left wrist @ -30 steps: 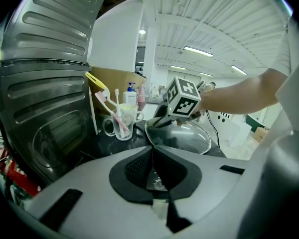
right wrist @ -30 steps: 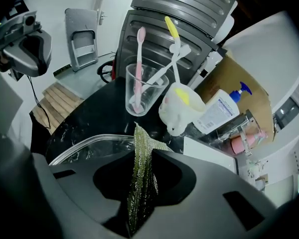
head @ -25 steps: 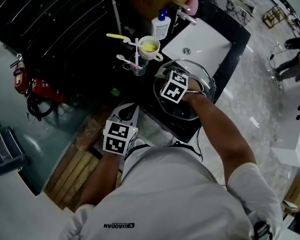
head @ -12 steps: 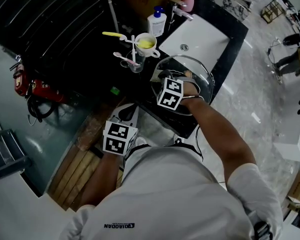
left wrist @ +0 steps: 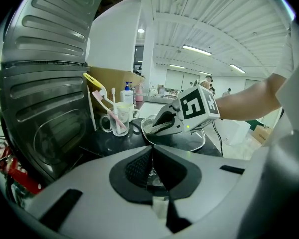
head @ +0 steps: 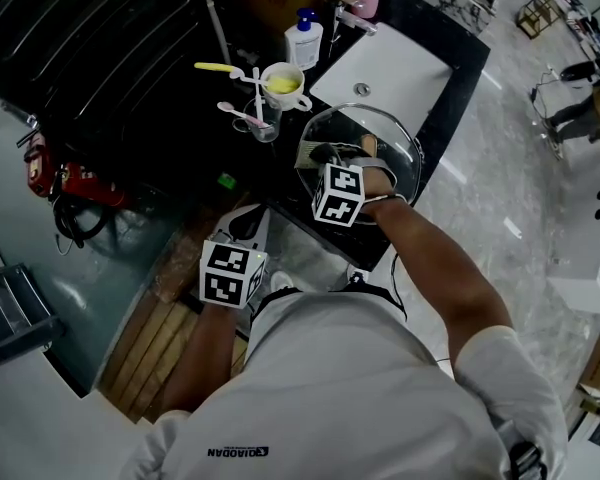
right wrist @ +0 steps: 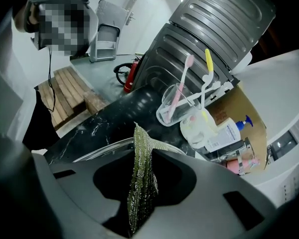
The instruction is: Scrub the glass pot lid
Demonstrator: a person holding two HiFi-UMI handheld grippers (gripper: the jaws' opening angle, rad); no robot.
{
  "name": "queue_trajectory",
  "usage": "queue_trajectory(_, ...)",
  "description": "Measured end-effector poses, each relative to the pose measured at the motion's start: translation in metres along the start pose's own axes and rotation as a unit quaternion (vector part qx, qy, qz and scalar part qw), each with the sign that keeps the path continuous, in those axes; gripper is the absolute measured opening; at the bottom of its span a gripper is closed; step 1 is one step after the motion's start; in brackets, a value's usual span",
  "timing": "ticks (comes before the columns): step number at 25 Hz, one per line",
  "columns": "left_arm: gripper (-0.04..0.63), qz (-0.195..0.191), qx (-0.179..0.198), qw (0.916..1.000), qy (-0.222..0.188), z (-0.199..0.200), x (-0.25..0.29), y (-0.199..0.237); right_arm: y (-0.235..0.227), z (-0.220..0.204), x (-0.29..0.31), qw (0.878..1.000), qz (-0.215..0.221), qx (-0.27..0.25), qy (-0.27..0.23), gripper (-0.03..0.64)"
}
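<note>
Looking steeply down in the head view, a round glass lid with a bright metal rim lies on a black counter, just beside a white rectangular sink. The right gripper reaches over the lid's near-left edge with a pad in its jaws. The left gripper is held back at the counter's near edge, apart from the lid. A white mug, a clear cup of toothbrushes and a white pump bottle stand behind the lid.

From the left gripper view, its two dark, textured pads are pressed together with nothing between them. Beyond them the right gripper sits low over the domed lid, its pad at the glass.

From the right gripper view, the jaws are clamped on the pad, a thin, coarse, green fibrous sheet standing on edge. The lid's curved rim shows just past the jaws, on the white-veined black stone. Farther off are the clear cup with a pink toothbrush, the mug, the bottle and a ribbed grey metal panel.
</note>
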State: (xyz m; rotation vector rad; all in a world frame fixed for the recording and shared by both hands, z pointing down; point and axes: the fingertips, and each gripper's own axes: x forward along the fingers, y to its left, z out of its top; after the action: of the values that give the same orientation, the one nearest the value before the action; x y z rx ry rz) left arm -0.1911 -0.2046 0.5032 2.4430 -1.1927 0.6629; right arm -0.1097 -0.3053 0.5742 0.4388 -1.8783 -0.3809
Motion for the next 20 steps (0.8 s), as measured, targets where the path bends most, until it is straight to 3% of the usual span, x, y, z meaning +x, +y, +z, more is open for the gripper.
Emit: queue_trajectory(20,0.018,-0.003,0.008,0.9999,0.014,0.003,0.013,-0.02,0.05,-0.004,-0.03,0.99,0.051,-0.088,-0.097,0.098)
